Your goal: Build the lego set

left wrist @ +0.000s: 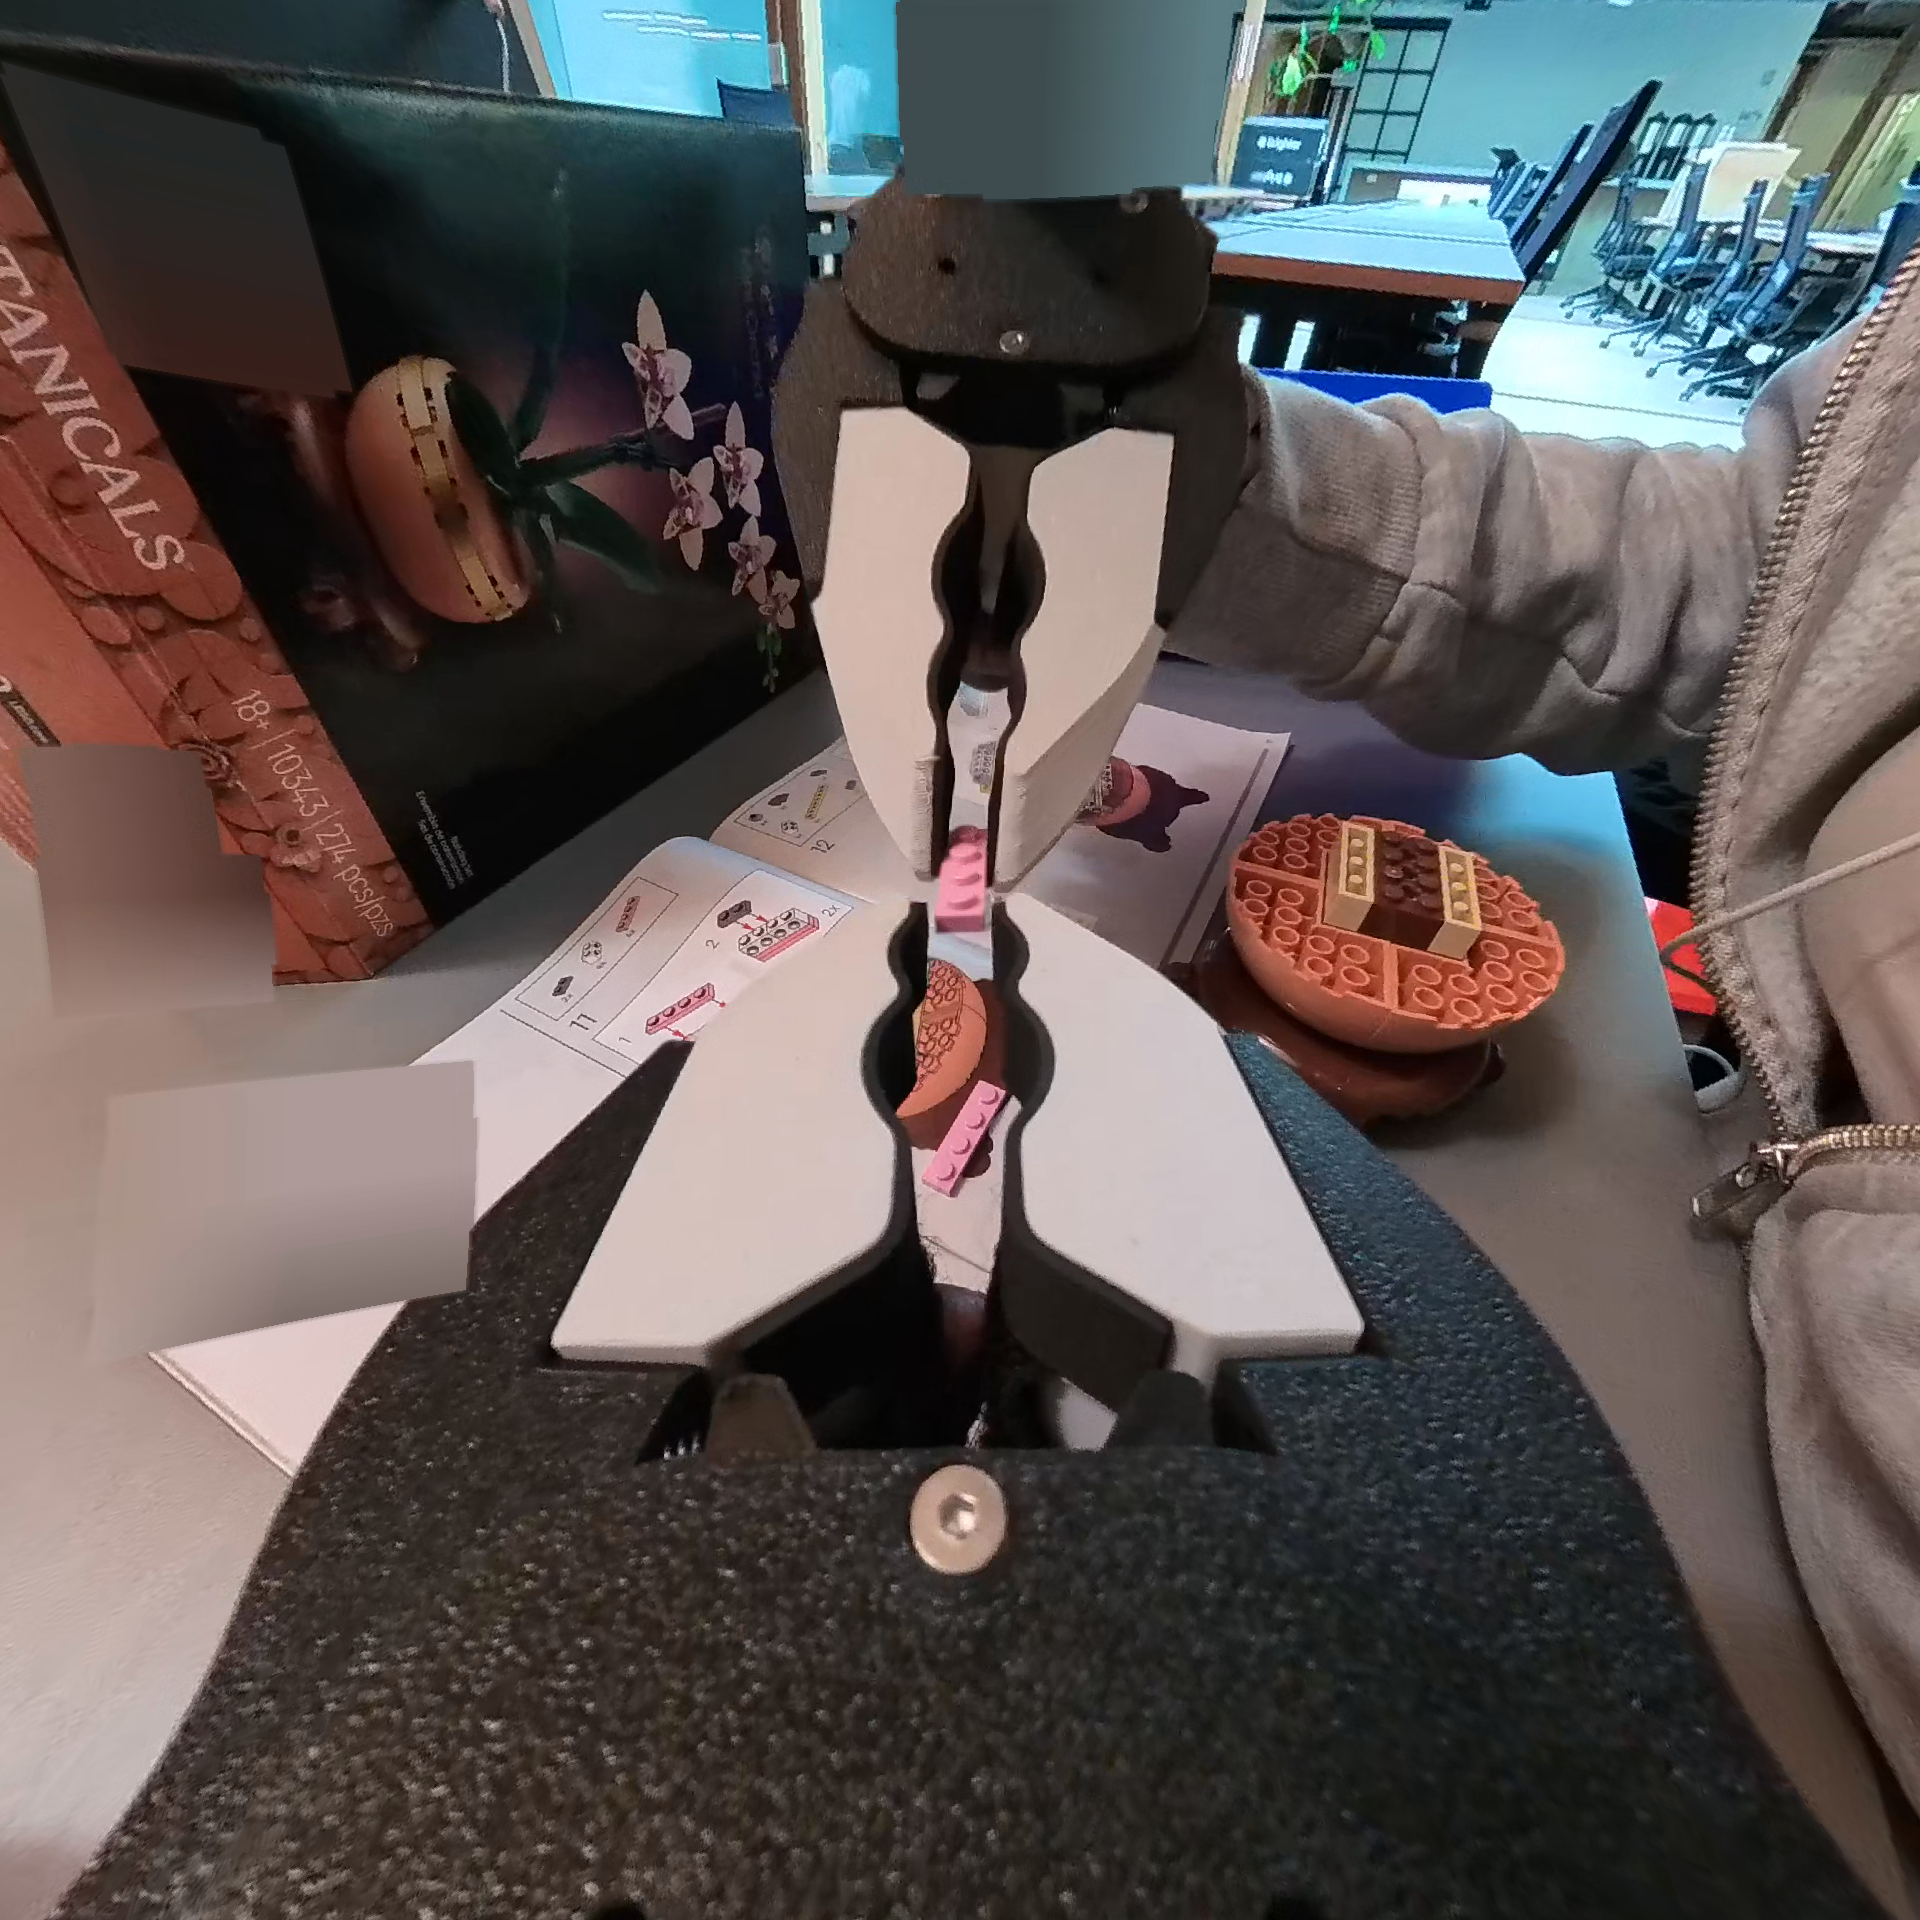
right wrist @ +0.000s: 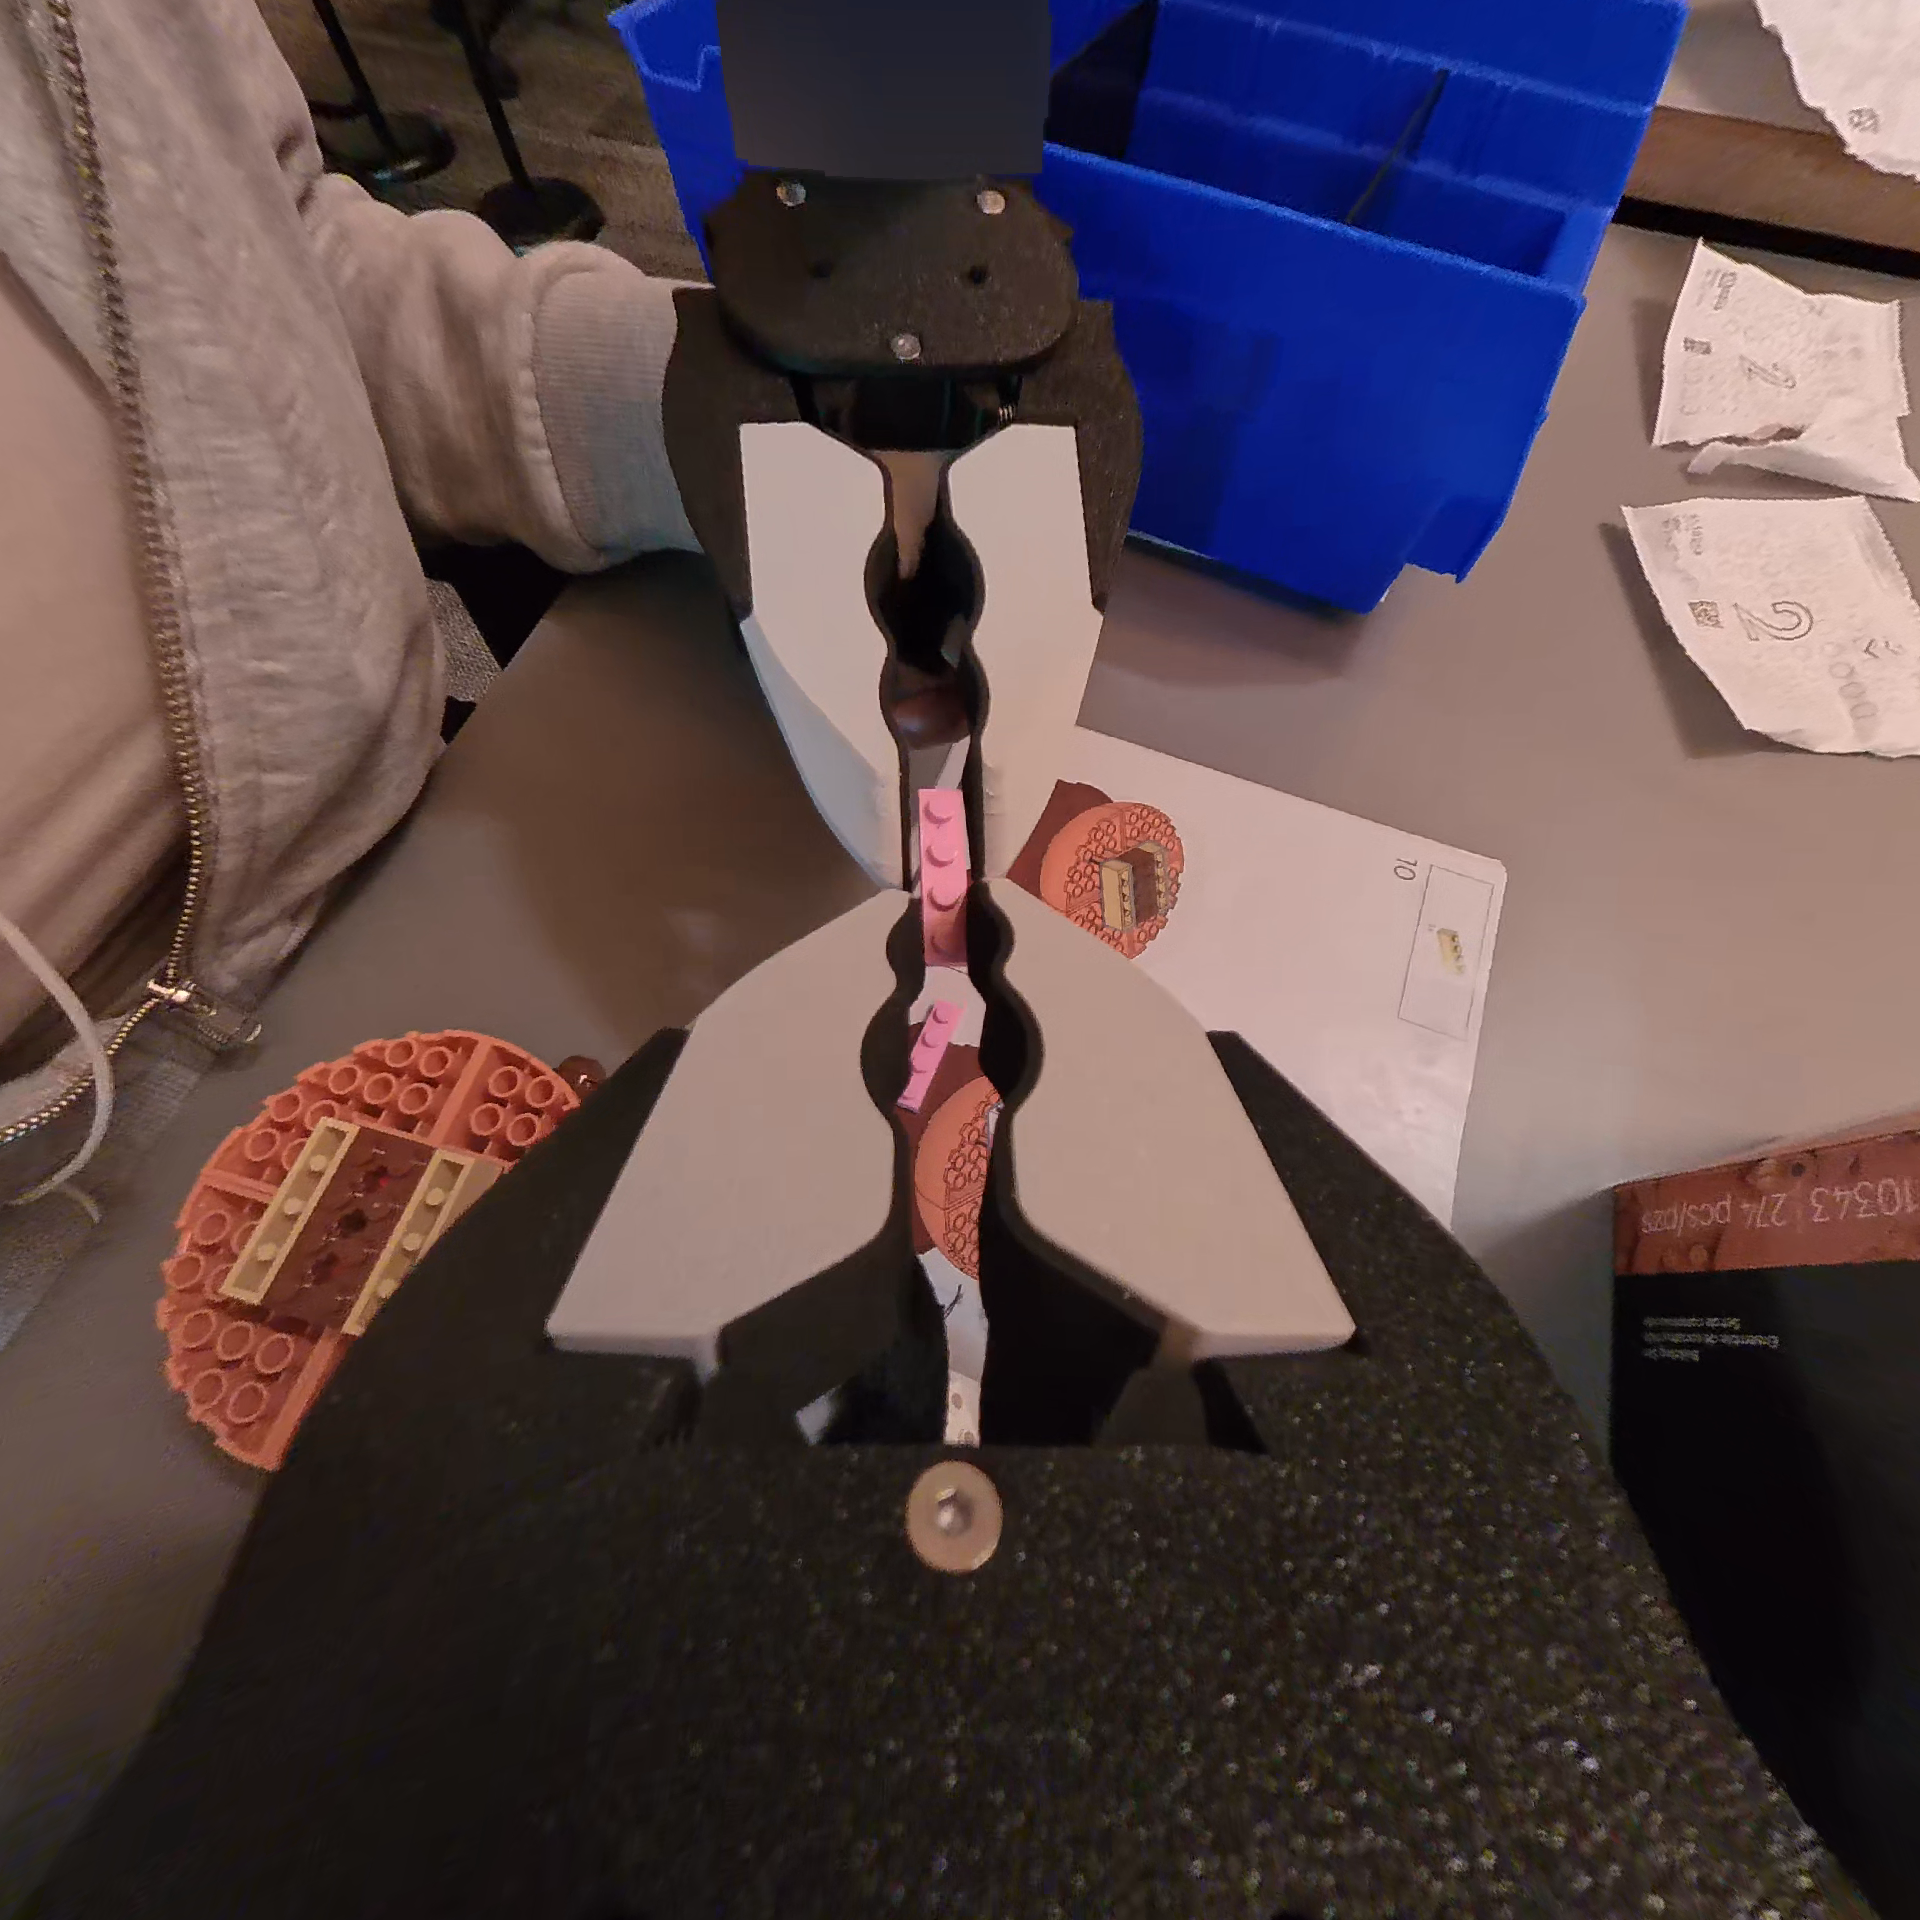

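1. I am pinching a pink plate (left wrist: 961, 885) between the fingertips of my left gripper (left wrist: 958, 920), with my right gripper (right wrist: 943, 920) clamping it from the opposite end.
2. It is feeling light, rigid and slick, so I am gripping its long edges.
3. A second pink plate (left wrist: 968, 1143) is lying below my fingers on the instruction booklet (left wrist: 665, 935).

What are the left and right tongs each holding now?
Left tongs: shut on one end of the pink brick.
Right tongs: shut on that brick's other end.
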Demonstrator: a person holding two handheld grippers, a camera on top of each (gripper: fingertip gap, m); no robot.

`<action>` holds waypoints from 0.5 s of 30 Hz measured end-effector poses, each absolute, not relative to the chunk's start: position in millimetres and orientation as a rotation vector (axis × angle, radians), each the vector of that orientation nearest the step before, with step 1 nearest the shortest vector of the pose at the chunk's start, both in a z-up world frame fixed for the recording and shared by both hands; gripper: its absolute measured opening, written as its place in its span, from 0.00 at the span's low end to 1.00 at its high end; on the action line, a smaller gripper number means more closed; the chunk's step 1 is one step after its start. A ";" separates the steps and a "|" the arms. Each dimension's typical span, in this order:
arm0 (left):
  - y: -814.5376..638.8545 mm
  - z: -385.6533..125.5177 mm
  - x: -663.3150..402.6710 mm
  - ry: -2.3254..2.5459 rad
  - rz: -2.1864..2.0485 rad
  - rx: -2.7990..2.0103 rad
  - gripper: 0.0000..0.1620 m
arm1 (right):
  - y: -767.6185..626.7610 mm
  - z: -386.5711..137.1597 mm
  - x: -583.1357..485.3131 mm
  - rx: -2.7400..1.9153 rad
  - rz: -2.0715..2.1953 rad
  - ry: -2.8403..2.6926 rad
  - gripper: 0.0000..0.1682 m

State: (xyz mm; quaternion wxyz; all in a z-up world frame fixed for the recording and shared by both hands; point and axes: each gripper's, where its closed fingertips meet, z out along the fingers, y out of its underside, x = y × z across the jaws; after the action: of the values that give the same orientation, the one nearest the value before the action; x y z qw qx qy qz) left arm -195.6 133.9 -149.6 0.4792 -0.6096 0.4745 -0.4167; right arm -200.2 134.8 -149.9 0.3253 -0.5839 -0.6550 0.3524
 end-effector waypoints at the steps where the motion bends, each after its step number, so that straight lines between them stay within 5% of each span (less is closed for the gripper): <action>1: 133.8 -149.1 -195.4 1.155 -1.021 -1.485 0.07 | 134.6 -149.7 -200.4 -1.528 0.925 -1.719 0.04; 10: 133.4 -147.9 -197.0 1.139 -1.041 -1.482 0.04 | 134.1 -148.3 -202.5 -1.530 0.950 -1.687 0.05; 15: 130.5 -164.4 -217.4 1.119 -0.958 -1.583 0.04 | 135.3 -177.1 -185.6 -1.738 0.847 -1.703 0.16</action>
State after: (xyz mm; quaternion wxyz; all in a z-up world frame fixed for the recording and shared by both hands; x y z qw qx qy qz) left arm -217.4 130.5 -164.4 0.4704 -0.6460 0.4568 -0.3908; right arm -185.6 135.3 -177.1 0.2788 -0.6477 -0.6348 0.3157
